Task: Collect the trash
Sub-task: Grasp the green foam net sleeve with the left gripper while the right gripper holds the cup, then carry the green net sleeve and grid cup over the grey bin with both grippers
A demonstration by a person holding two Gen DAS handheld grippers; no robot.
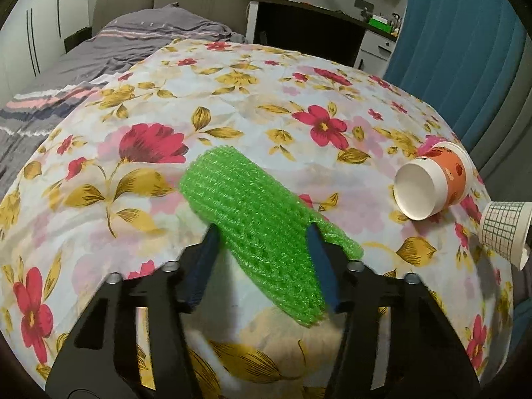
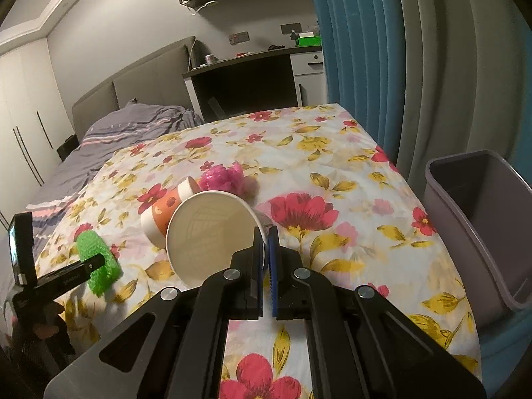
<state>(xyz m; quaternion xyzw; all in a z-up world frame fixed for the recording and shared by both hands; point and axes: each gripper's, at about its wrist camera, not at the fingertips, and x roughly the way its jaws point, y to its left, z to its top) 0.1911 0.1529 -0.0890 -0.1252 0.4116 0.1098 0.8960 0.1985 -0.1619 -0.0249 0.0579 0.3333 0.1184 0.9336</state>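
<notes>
Nearby, orange cup beside pink wad.

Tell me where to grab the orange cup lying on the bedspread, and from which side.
Grip the orange cup by its rim, one finger inside the mouth and one outside. It lies on its side on the floral bedspread, open mouth facing the left gripper, so come in from that side, probably once the green foam net is dropped.
</notes>
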